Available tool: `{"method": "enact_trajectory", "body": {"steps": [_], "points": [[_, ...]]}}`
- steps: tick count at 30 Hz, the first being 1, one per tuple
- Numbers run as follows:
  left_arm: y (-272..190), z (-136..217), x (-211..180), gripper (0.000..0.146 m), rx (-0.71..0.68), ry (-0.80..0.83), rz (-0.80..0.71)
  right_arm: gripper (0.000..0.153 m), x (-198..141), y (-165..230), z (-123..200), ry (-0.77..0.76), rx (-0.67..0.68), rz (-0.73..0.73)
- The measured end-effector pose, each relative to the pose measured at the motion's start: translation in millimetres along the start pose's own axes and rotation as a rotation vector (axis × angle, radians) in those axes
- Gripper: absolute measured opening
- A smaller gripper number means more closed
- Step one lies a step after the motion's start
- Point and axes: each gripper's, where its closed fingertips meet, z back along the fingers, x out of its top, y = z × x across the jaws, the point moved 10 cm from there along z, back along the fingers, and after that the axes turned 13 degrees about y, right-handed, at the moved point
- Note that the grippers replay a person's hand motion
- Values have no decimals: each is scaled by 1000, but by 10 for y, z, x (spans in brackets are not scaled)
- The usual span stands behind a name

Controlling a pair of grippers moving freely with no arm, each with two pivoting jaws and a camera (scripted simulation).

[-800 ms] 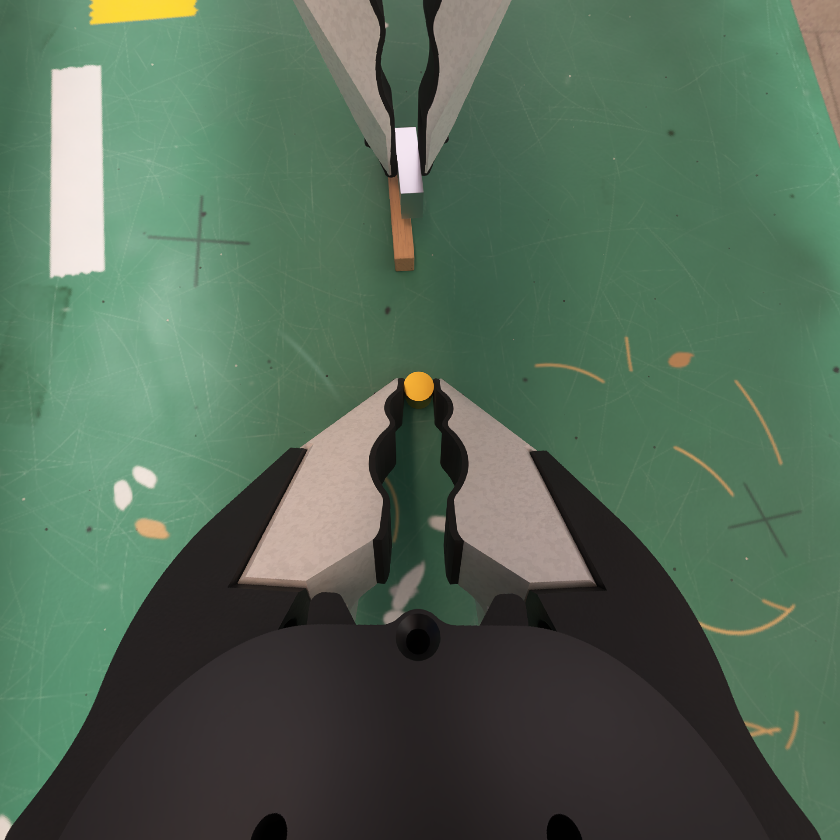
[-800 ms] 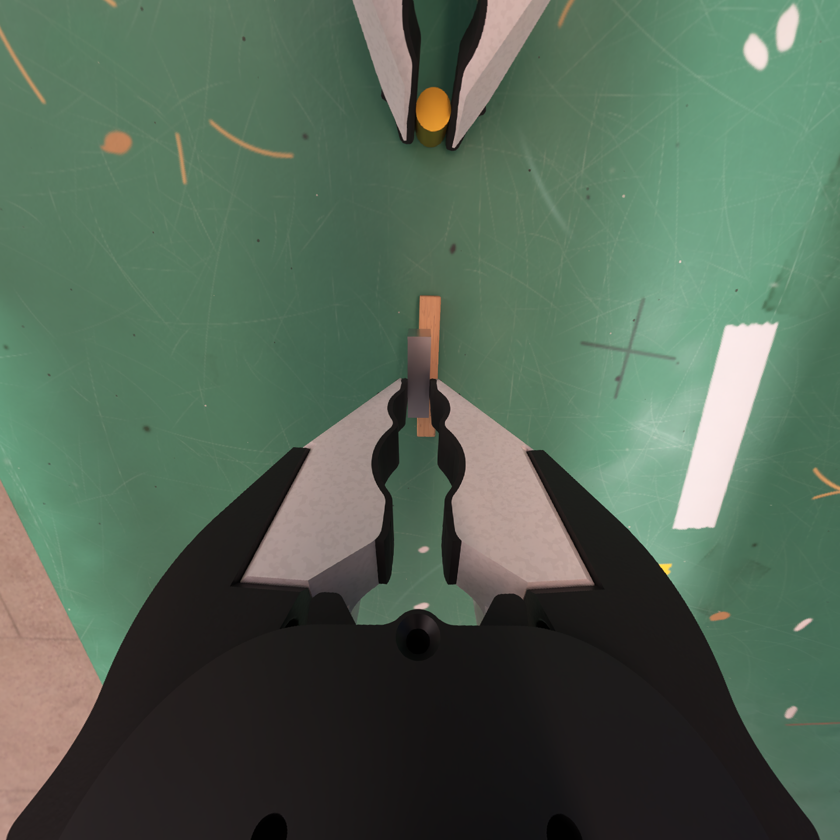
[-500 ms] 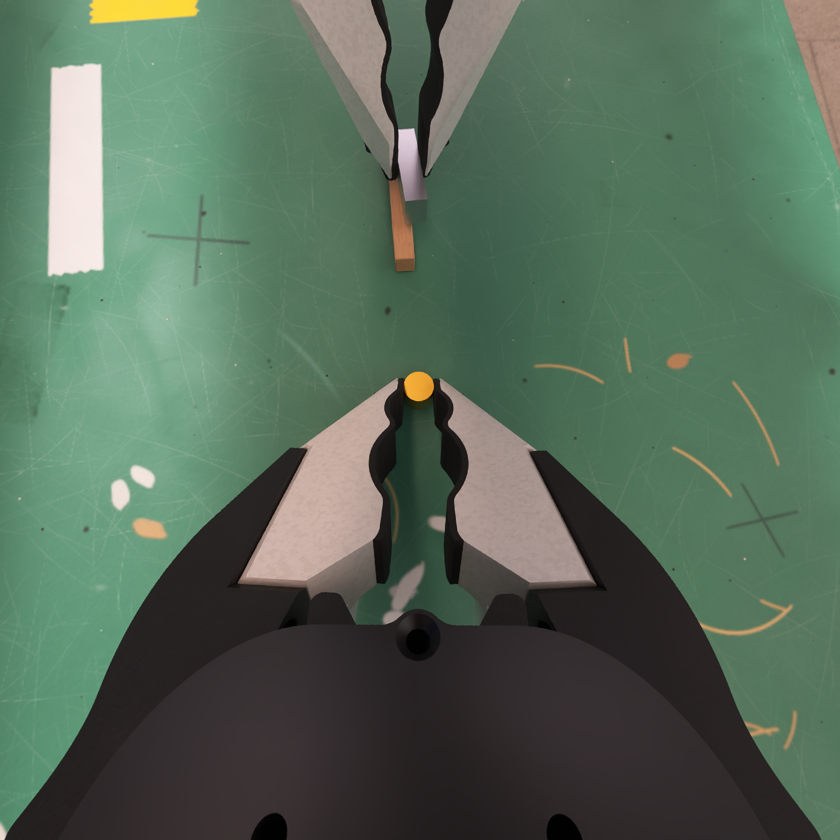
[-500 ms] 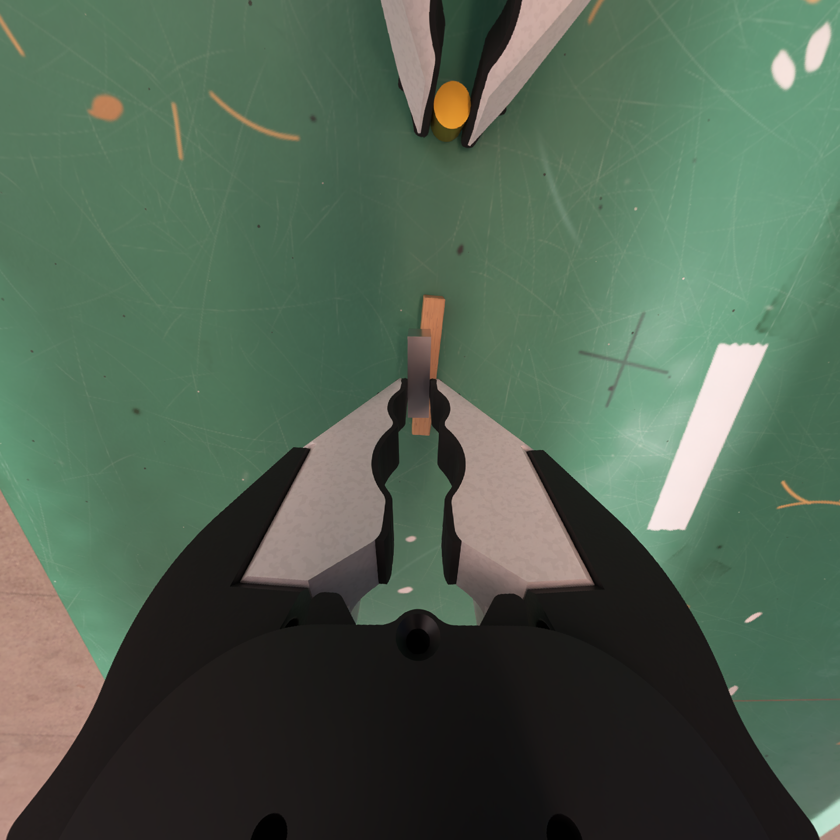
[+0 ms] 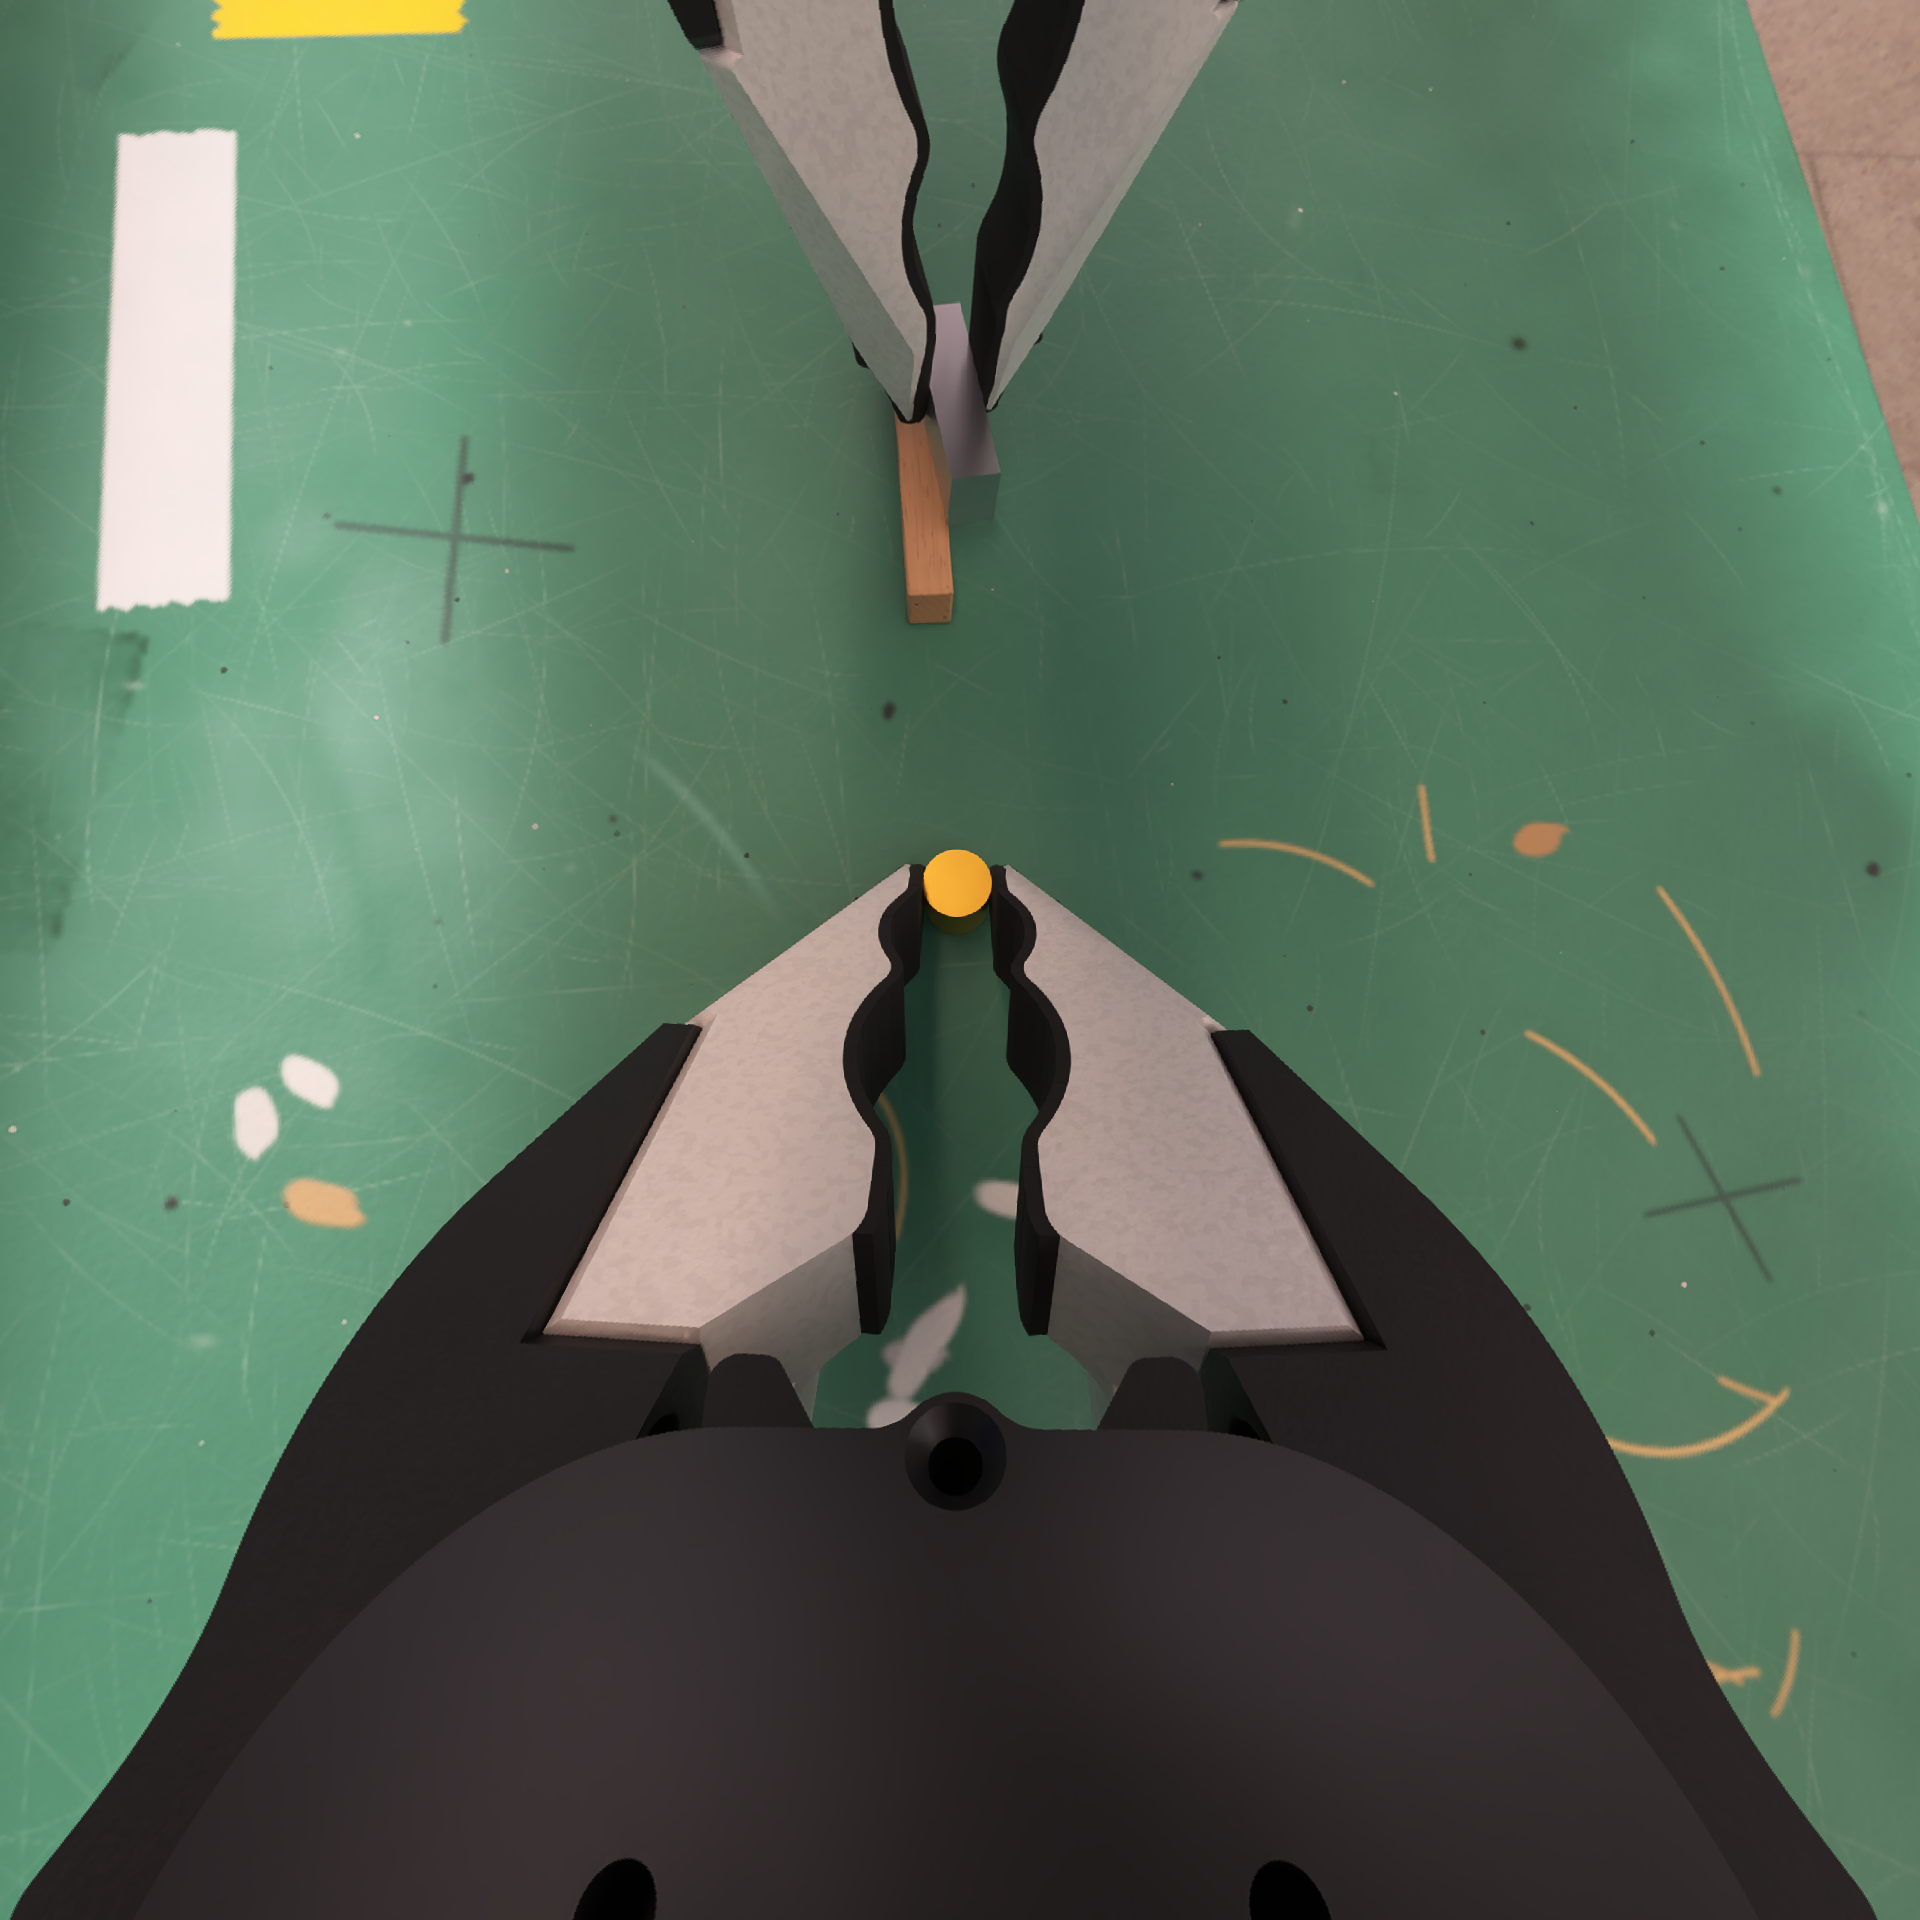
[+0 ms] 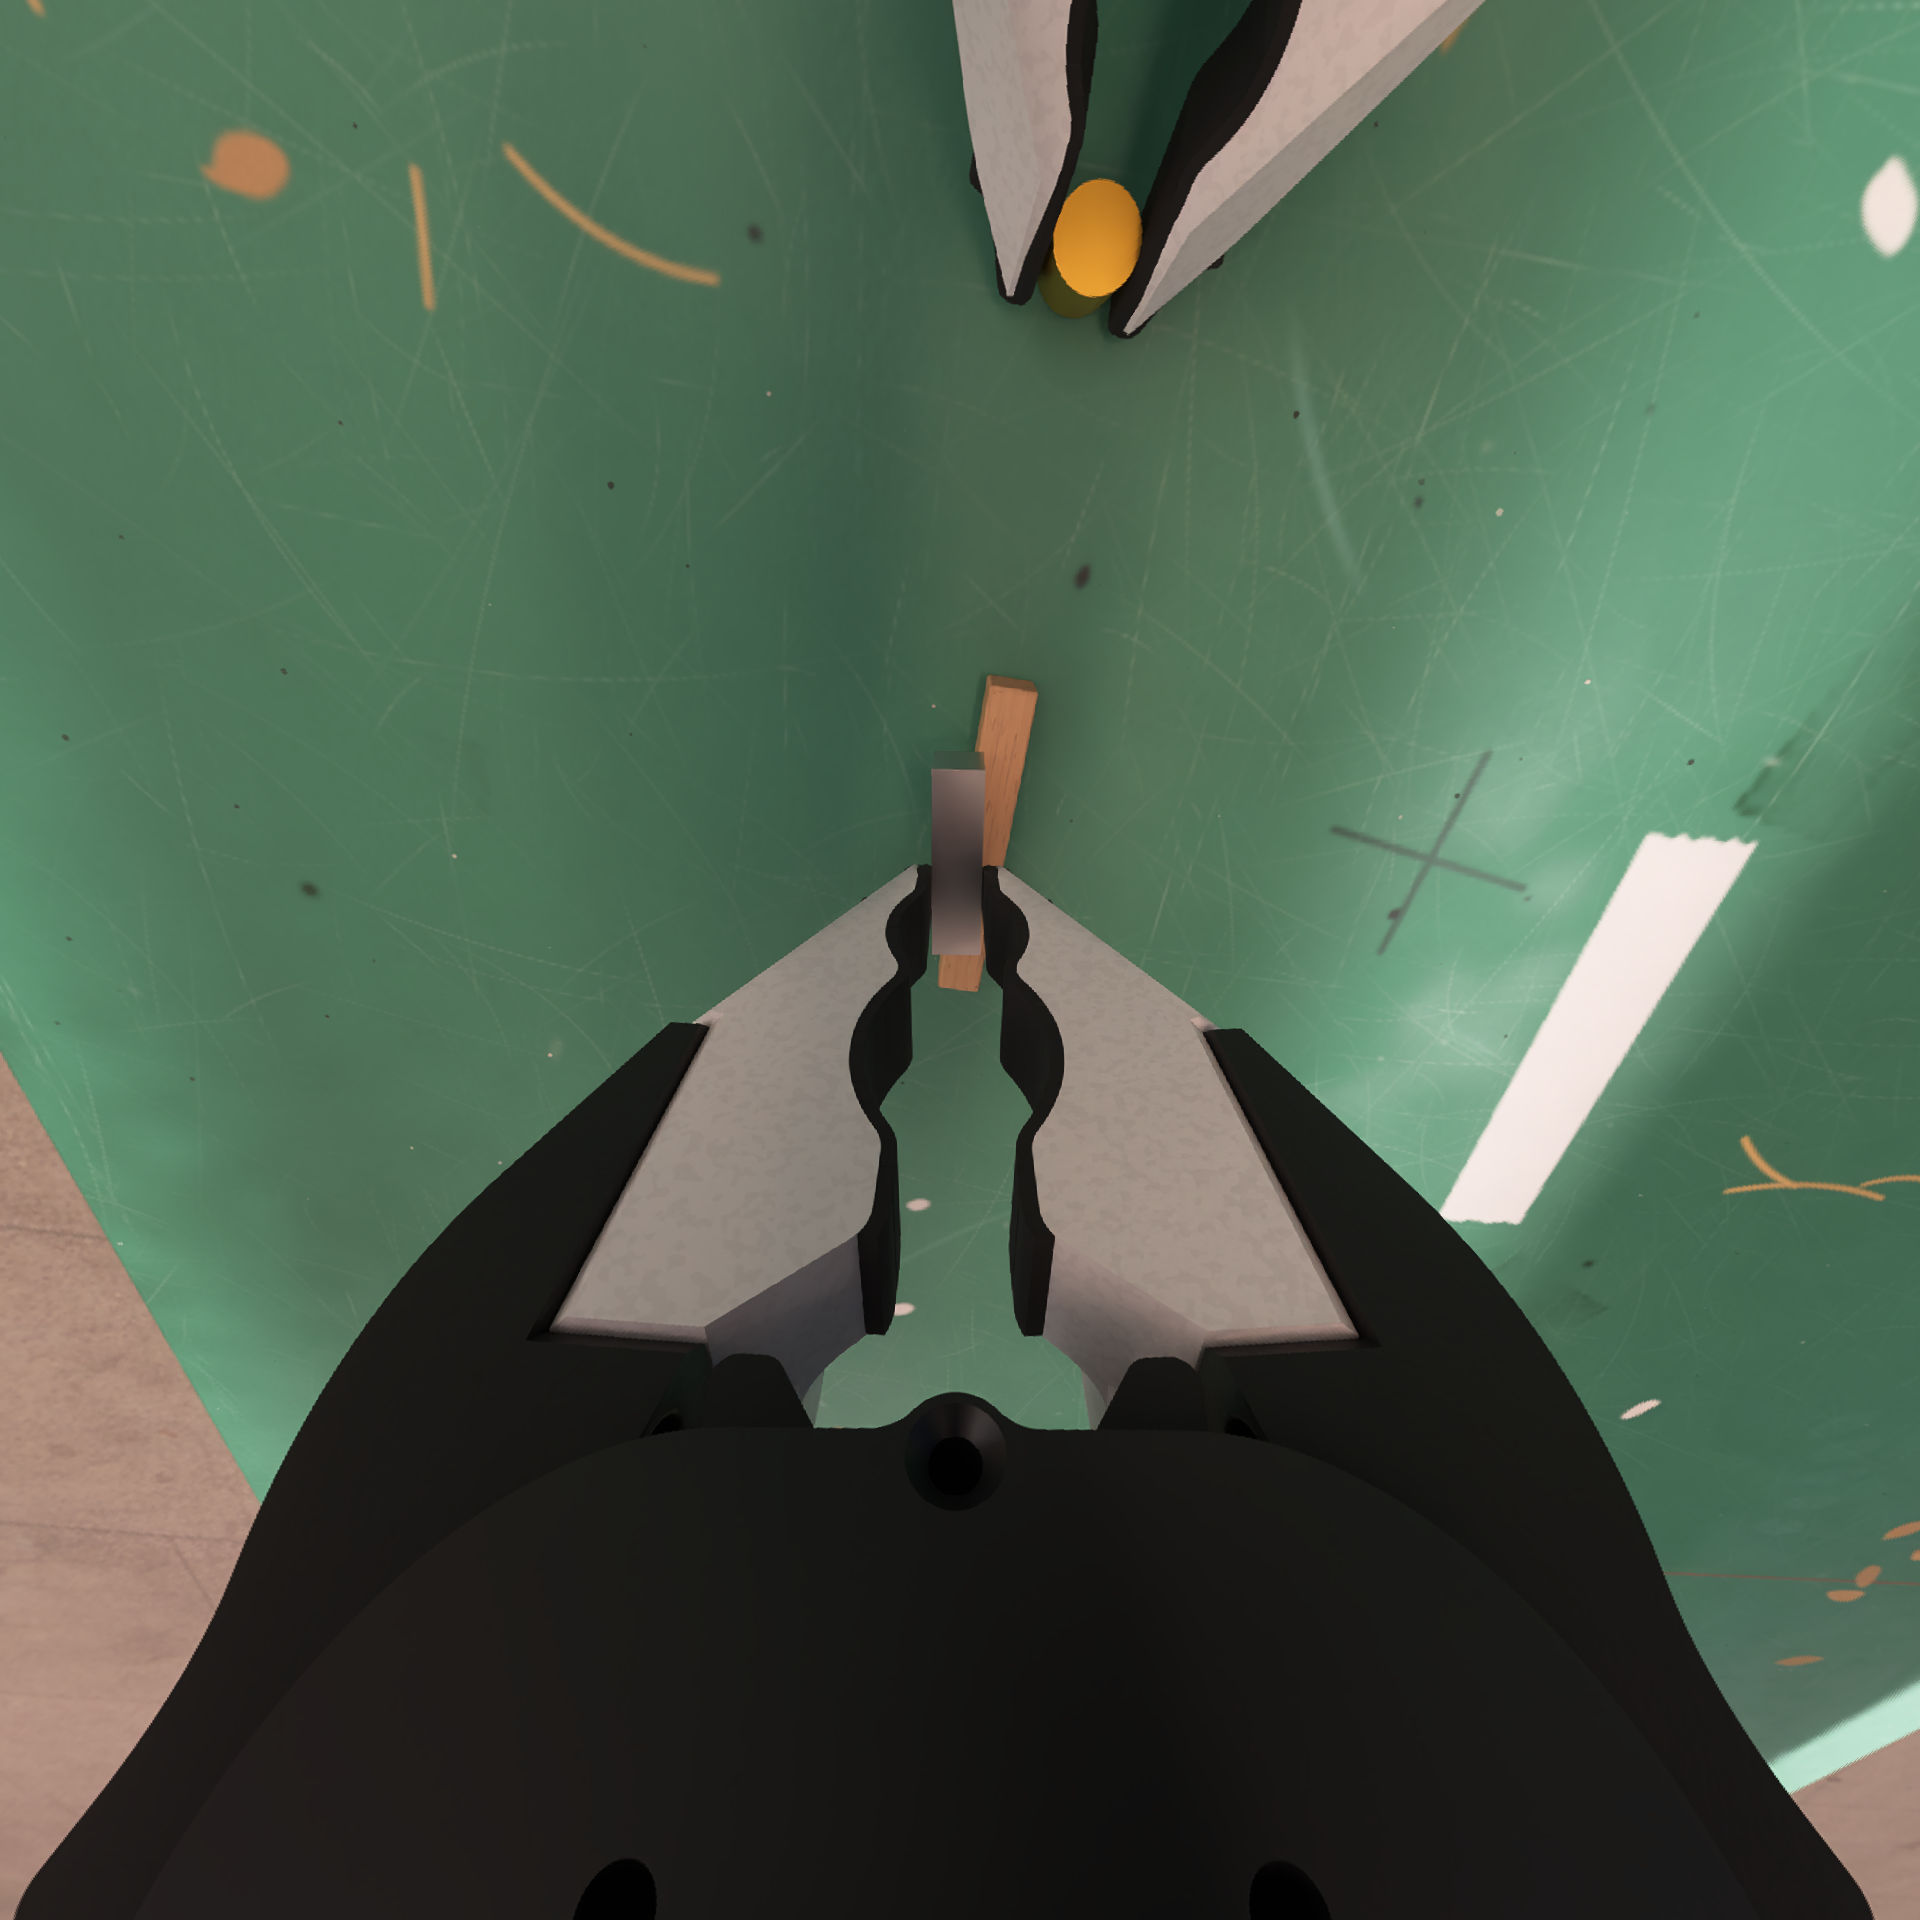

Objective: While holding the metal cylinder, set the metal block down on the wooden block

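Observation:
My left gripper (image 5: 957,891) is shut on the metal cylinder (image 5: 957,881), a short upright pin with a yellow top, held at the fingertips above the green mat. My right gripper (image 6: 957,894) is shut on the metal block (image 6: 957,854), a thin grey bar. The wooden block (image 6: 1004,769), a narrow tan strip, lies flat on the mat just below and slightly right of the metal block. In the left wrist view the right gripper (image 5: 952,400) comes down from the top with the grey block (image 5: 961,400) over the far end of the wooden block (image 5: 927,530). The left gripper (image 6: 1075,296) with the cylinder (image 6: 1096,237) shows in the right wrist view.
The green mat (image 5: 1351,582) bears a white tape strip (image 5: 166,369), a yellow tape piece (image 5: 338,16), pencil crosses (image 5: 455,535) and orange scratches. The mat's edge and a bare tabletop (image 6: 94,1351) lie at the right wrist view's lower left.
My right gripper has shifted and turned a little over the wooden block, so the strip now looks tilted in its view. My left gripper holds still with the cylinder.

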Motion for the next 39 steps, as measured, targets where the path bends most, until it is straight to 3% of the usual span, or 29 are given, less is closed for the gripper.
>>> {"method": "enact_trajectory", "body": {"steps": [39], "points": [[-43,-7,1,12,20,-11,67,9,4,-71,-46,34,64,-192]]}}
